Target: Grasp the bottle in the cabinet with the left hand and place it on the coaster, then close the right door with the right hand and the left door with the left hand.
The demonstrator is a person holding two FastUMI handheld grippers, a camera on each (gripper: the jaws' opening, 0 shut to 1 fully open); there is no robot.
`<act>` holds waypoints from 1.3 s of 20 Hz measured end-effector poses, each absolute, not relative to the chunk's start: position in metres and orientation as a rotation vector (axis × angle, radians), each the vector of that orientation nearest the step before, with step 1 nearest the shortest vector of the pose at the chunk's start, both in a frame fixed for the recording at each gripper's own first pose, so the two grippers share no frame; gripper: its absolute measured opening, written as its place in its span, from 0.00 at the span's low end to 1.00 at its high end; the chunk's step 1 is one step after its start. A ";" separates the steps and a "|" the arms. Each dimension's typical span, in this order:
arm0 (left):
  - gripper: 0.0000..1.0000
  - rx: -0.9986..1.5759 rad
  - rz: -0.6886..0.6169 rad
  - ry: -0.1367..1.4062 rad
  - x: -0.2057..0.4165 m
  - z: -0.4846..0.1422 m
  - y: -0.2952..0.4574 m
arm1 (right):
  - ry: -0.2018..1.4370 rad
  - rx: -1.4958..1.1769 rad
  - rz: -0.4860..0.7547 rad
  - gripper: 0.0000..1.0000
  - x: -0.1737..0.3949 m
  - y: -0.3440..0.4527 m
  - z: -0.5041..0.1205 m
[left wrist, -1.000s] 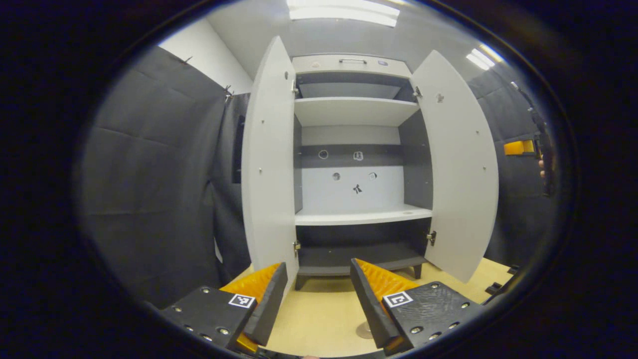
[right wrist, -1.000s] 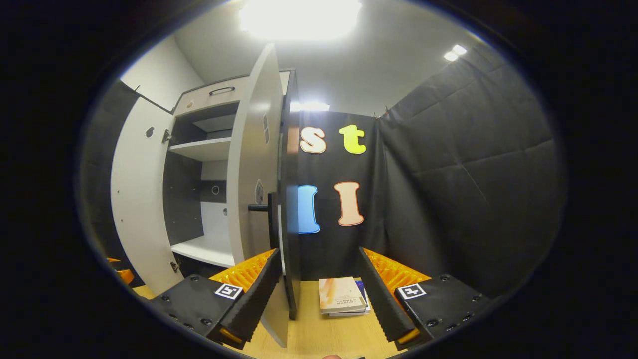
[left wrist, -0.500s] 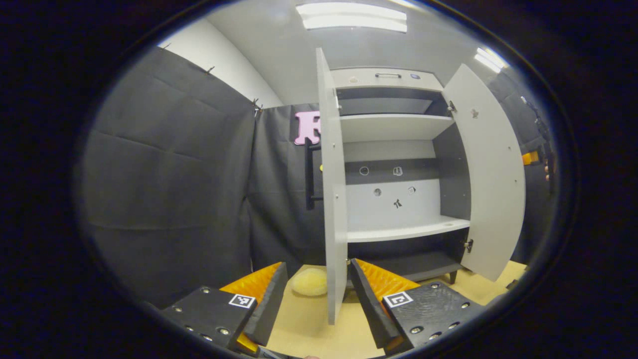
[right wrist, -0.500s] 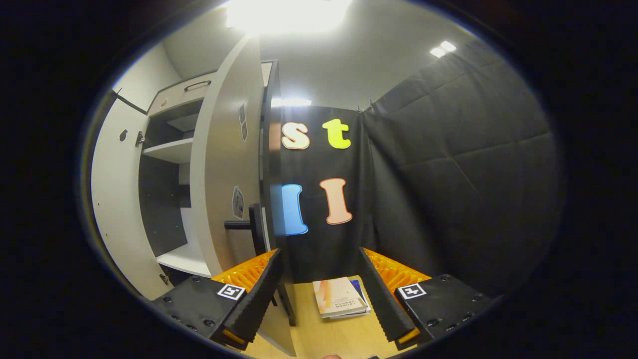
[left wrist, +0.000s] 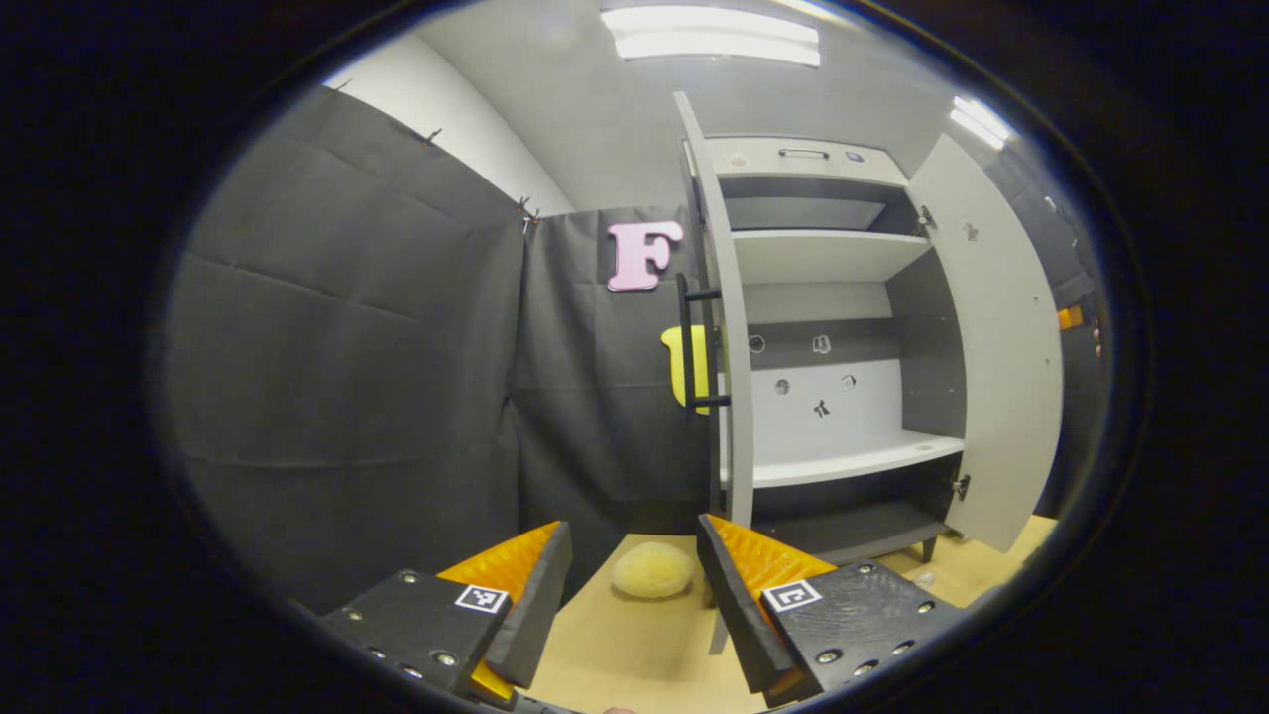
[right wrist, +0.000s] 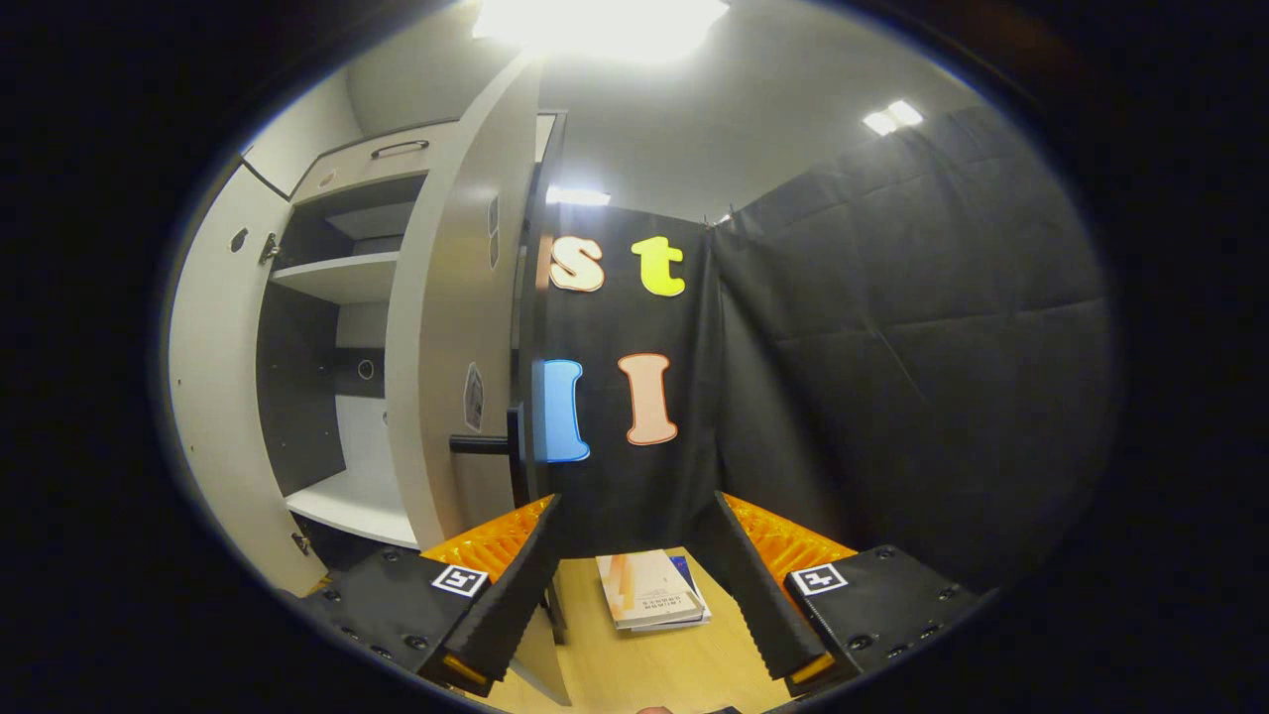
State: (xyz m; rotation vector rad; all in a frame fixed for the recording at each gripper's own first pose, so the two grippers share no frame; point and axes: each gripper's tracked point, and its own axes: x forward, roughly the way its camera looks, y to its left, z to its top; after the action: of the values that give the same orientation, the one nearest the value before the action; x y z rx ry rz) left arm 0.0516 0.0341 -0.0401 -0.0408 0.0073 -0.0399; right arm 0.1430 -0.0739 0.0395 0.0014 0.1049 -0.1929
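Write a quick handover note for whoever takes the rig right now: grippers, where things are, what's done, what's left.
Left gripper: open, empty, low over the table, aimed past the outer side of the left door, whose bar handle faces it.
Right gripper: open, empty, its left finger close beside the right door, near that door's handle.
Both doors stand open. The cabinet shelves look bare, so the bottle seems already out; the coaster placement can't be checked from here.
Left: close the right door, then the left.

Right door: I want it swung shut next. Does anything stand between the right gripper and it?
Nothing visible does. The right gripper is open, and the right door with its handle stands just beyond its left finger.
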 end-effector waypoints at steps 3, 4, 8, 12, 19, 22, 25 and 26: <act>0.78 -0.044 -0.056 0.016 0.059 -0.047 0.037 | 0.107 0.046 -0.188 0.95 0.142 -0.068 0.038; 0.79 -0.043 -0.058 0.021 0.061 -0.050 0.038 | 0.107 0.059 -0.180 0.92 0.141 -0.063 0.037; 0.79 -0.056 -0.073 0.030 0.072 -0.055 0.043 | 0.102 0.064 -0.160 0.95 0.138 -0.047 0.036; 0.79 -0.060 -0.091 0.023 0.078 -0.057 0.043 | 0.107 0.062 -0.136 0.95 0.135 -0.025 0.037; 0.79 -0.076 -0.108 0.033 0.079 -0.060 0.044 | 0.098 0.049 -0.077 0.95 0.140 0.026 0.037; 0.79 -0.076 -0.098 0.041 0.078 -0.061 0.045 | 0.099 0.058 -0.046 0.95 0.146 0.052 0.036; 0.79 -0.078 -0.078 0.048 0.078 -0.063 0.047 | 0.097 0.067 -0.015 0.95 0.156 0.077 0.034; 0.78 -0.080 -0.069 0.053 0.078 -0.063 0.047 | 0.098 0.073 -0.006 0.92 0.160 0.084 0.034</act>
State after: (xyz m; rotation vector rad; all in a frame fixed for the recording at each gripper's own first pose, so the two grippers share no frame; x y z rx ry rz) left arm 0.0777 0.0473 -0.0630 -0.0802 0.0533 -0.0692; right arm 0.1596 0.0845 0.0336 0.0727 0.0981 -0.0063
